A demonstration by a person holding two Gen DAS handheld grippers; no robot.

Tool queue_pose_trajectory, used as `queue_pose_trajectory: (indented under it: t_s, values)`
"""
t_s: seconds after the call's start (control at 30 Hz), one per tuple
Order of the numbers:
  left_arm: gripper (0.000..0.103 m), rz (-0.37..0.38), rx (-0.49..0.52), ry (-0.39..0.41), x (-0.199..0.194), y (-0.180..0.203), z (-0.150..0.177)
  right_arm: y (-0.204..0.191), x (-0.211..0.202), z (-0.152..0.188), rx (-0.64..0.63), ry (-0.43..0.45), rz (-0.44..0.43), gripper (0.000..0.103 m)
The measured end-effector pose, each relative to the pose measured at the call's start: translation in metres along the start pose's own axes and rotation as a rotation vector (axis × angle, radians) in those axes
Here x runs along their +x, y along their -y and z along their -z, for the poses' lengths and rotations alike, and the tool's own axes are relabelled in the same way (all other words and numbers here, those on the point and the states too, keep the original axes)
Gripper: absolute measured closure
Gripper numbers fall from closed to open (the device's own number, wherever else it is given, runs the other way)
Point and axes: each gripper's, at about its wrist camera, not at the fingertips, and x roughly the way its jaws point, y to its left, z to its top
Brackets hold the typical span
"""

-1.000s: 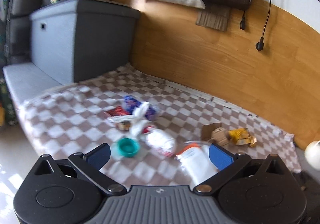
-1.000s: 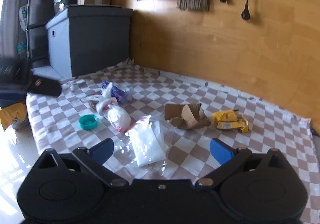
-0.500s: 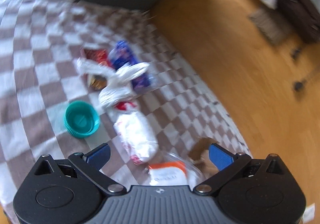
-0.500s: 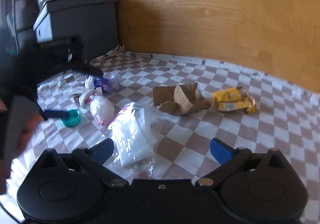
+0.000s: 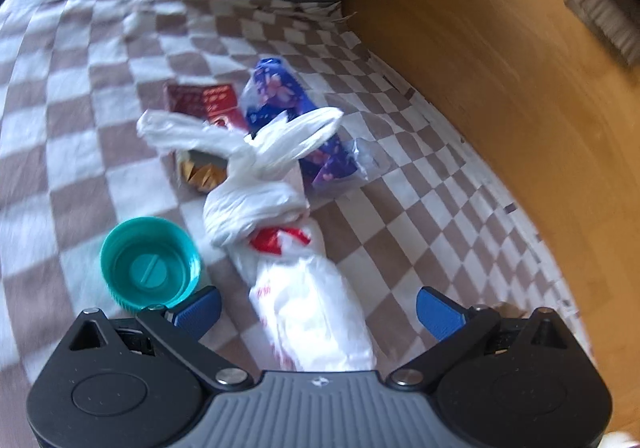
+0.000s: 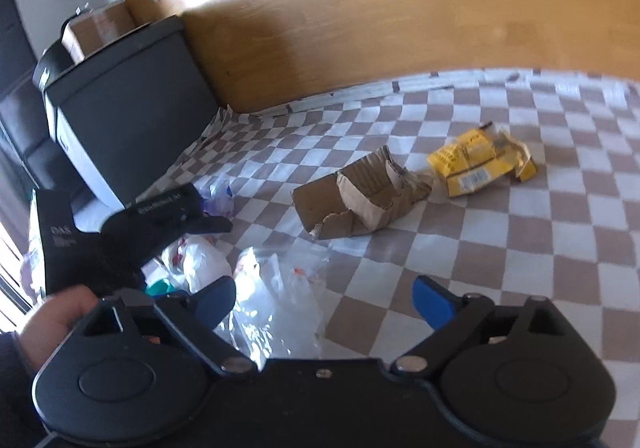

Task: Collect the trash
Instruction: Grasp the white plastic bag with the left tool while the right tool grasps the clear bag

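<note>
Below, knotted crinkly white plastic bag

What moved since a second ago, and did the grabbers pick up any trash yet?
The left gripper dropped low over the knotted white bag, beside the teal cap. The right gripper tipped closer to the clear plastic bag. Both remain open, holding nothing. The torn cardboard and yellow wrapper stayed put.

You see: brown-white checked cloth, teal cap, white knotted bag with red print, purple flowered wrapper, yellow carton, brown cardboard.
</note>
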Motion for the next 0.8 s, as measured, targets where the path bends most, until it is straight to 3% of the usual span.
queue_pose_trajectory:
  t_s: [0.07,0.13,0.2,0.3,0.47,0.63,0.8]
  values:
    - [0.010,-0.029,0.050,0.014,0.002,0.004,0.001,0.005,0.005,0.001,0.045,-0.016,-0.014,0.012]
    - [0.023,-0.049,0.103,0.030,0.001,0.004,0.003,0.008,0.009,0.003,0.079,-0.031,-0.022,0.017]
    - [0.045,-0.066,0.167,0.044,-0.001,0.002,0.004,0.012,0.010,0.004,0.097,-0.039,-0.046,0.021]
    - [0.059,-0.056,0.235,0.050,-0.007,-0.005,0.008,0.013,0.010,0.000,0.095,-0.026,-0.057,0.030]
    - [0.064,-0.014,0.340,0.027,-0.024,-0.007,0.017,0.009,0.018,-0.015,0.092,-0.041,-0.091,0.053]
    - [0.064,0.031,0.500,0.058,-0.060,-0.011,0.040,-0.008,0.035,-0.035,0.055,-0.033,-0.110,0.054]
    - [0.065,0.109,0.498,0.009,-0.095,-0.027,0.065,-0.028,0.069,-0.054,0.000,-0.061,-0.137,0.054]
